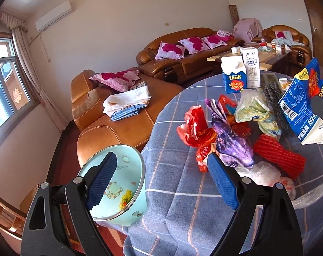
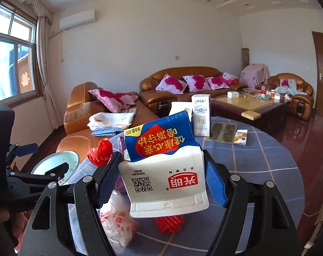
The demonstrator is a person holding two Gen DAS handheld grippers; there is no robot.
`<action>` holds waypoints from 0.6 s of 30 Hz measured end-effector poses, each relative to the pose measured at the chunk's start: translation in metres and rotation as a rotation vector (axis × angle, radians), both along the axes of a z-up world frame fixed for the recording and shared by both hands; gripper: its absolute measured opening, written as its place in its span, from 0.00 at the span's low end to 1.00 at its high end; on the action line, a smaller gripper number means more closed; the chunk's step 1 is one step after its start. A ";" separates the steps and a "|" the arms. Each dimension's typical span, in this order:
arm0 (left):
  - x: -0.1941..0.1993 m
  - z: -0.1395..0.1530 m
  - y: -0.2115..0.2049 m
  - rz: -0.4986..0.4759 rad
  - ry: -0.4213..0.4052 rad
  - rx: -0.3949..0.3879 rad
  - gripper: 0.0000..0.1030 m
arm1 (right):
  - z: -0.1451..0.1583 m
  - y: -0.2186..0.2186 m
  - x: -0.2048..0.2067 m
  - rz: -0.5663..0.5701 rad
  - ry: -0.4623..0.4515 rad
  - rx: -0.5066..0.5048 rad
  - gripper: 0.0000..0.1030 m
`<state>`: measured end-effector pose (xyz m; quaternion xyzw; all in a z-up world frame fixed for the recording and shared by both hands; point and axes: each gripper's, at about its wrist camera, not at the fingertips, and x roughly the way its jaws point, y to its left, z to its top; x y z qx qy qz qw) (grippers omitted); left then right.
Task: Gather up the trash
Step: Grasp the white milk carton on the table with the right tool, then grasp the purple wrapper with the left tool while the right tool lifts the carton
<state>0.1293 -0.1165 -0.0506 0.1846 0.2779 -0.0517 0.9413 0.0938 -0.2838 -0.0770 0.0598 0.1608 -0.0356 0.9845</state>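
My right gripper (image 2: pixel 161 177) is shut on a blue and white milk carton (image 2: pixel 161 160), held upside down above the table; the carton also shows in the left wrist view (image 1: pixel 302 102). My left gripper (image 1: pixel 161 181) is open and empty, over the table's near edge. A pale blue bin (image 1: pixel 127 192) with a little trash inside stands below the table edge, behind my left finger. On the table lie crumpled wrappers: red (image 1: pixel 193 125), purple (image 1: pixel 232 145), a red foam net (image 1: pixel 278 153) and a clear plastic bag (image 1: pixel 266 172).
The round table has a blue checked cloth (image 1: pixel 182 192). Two upright cartons (image 1: pixel 234 76) (image 1: pixel 251 68) stand at its far side, with flat packets (image 2: pixel 223 132) and a small box (image 2: pixel 240 137). Brown sofas (image 1: pixel 123 117) and a coffee table (image 2: pixel 251 104) lie beyond.
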 end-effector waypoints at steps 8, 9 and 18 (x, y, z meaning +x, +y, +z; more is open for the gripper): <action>0.024 -0.014 -0.048 -0.065 0.045 -0.001 0.83 | -0.011 -0.027 0.004 -0.063 0.017 0.007 0.71; 0.028 -0.017 -0.052 -0.065 0.054 0.004 0.83 | -0.013 -0.029 0.005 -0.065 0.020 0.009 0.71; 0.048 -0.045 -0.072 -0.120 0.183 -0.005 0.49 | -0.021 -0.031 0.009 -0.057 0.028 0.026 0.71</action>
